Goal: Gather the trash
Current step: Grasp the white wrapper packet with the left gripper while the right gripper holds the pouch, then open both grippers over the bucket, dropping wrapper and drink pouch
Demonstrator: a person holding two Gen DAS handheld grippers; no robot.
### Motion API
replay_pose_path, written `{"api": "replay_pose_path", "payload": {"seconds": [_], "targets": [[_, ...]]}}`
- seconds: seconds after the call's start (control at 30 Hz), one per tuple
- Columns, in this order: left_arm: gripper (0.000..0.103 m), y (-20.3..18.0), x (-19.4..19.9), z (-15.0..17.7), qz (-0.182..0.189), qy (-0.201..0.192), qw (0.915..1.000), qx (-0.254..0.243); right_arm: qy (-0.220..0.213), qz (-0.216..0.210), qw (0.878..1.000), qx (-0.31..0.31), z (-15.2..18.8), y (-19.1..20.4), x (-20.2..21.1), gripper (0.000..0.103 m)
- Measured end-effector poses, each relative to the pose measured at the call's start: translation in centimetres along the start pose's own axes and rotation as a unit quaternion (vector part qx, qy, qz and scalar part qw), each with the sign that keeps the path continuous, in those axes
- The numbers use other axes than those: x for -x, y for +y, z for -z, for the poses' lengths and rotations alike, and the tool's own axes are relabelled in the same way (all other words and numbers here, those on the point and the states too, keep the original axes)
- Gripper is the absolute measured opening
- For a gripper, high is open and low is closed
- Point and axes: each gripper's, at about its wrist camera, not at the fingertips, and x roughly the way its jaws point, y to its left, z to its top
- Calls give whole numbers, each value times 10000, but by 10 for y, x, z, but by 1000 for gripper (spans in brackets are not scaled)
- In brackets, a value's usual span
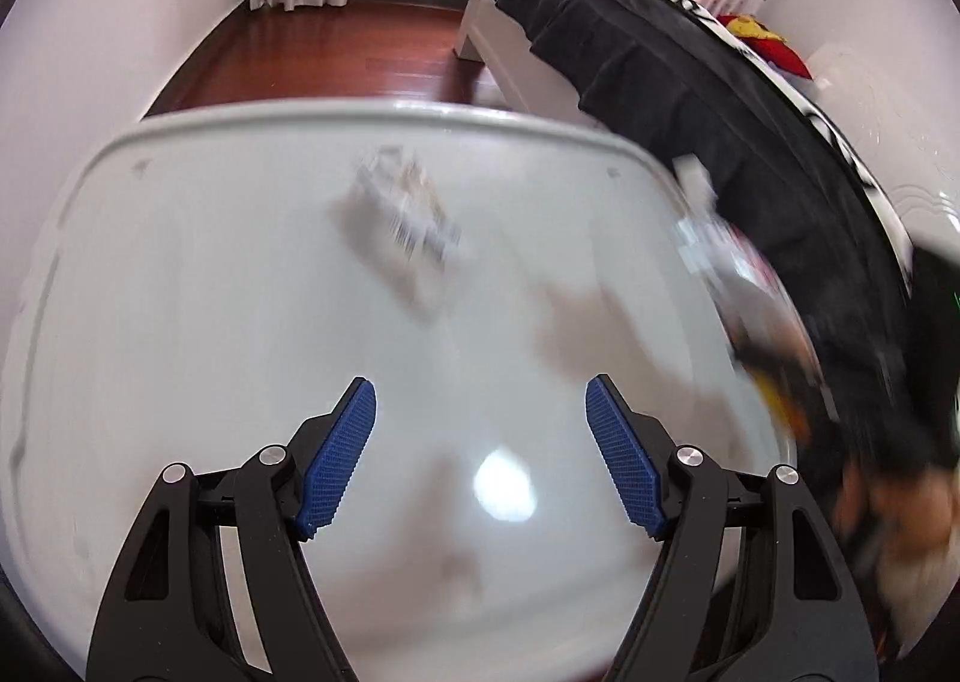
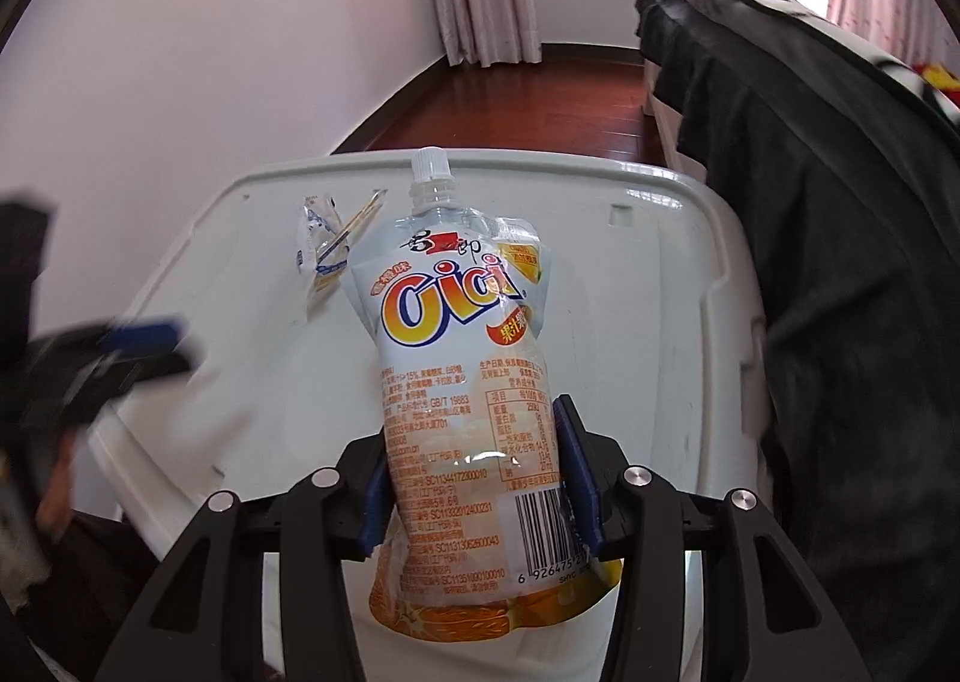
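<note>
So the right gripper (image 2: 474,478) is clamped on the Cici jelly pouch (image 2: 462,358), spout pointing away over the white table (image 2: 678,274). Crumpled clear wrapper (image 2: 327,247) lies beyond the pouch, to its left; left gripper (image 1: 480,460), spread wide and holding nothing, looks nearer it.

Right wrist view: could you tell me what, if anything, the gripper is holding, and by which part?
The right gripper holds the Cici drink pouch by its lower body, spout pointing away.

pouch (image 2: 462,358) white/orange, blue-outlined logo | pads (image 1: 342,460) blue, ribbed | table (image 1: 180,274) white | blanket (image 2: 840,238) blk
</note>
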Motion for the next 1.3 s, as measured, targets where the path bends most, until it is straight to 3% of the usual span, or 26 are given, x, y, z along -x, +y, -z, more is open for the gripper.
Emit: {"api": "replay_pose_path", "payload": {"seconds": [0.23,0.4,0.57,0.63,0.67,0.7,0.73,0.77,1.03,1.23,1.3], "targets": [[71,-1,-71,-53,-468,341,9975,400,-117,-41,9995,-307,8,-16,7,48],[71,6,-100,-60,-844,524,9934,571,-148,-44,9988,-474,9,-27,5,48],[72,4,-110,-68,-1043,435,9926,442,-150,-65,9978,-647,12,-38,1,49],[58,4,-111,-70,-949,306,9938,494,-125,-72,9975,-691,13,-39,-1,49],[30,4,-110,-70,-914,283,9943,466,-132,-54,9975,-689,12,-39,-2,49],[26,3,-110,-69,-848,329,9948,452,-140,-46,9975,-691,12,-38,-3,49],[20,3,-108,-69,-804,344,9953,426,-142,-80,9974,-707,12,-37,-3,49],[8,2,-107,-67,-737,403,9958,373,-149,-108,9972,-730,13,-35,-3,49],[7,-11,-47,-28,-597,321,9977,-9,-183,-388,9967,-696,20,0,14,49],[7,-41,31,44,-526,325,9963,-598,-75,-737,9950,-667,47,40,55,49],[7,-46,53,75,-341,462,9963,-635,63,-813,9946,-645,64,52,69,49]]}}
